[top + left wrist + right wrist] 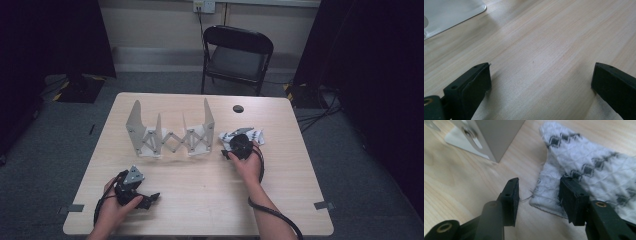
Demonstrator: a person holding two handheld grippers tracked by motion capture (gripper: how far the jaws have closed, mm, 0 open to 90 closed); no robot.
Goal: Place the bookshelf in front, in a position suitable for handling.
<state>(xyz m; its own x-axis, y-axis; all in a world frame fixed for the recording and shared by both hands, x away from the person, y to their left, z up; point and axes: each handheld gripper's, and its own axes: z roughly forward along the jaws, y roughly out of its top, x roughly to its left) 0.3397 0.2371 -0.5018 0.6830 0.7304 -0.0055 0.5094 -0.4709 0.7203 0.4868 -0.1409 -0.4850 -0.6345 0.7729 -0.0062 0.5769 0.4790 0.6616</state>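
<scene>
A white sock with a dark diamond pattern [251, 135] [586, 162] lies flat on the table, to the right of a grey folding rack [170, 137] [496, 135]. My right gripper [236, 142] [540, 181] is low at the sock's near-left end, its jaws about half apart. One pad rests against the sock's cuff edge, while bare wood shows between the other pad and the cloth. My left gripper [150, 200] [541, 67] rests at the table's front left, wide open over bare wood with nothing between its jaws.
The wooden table [200, 190] has a round cable hole [238, 108] at its back right. A corner of the rack's base plate [449, 12] lies ahead of the left gripper. A black folding chair [237, 55] stands behind the table.
</scene>
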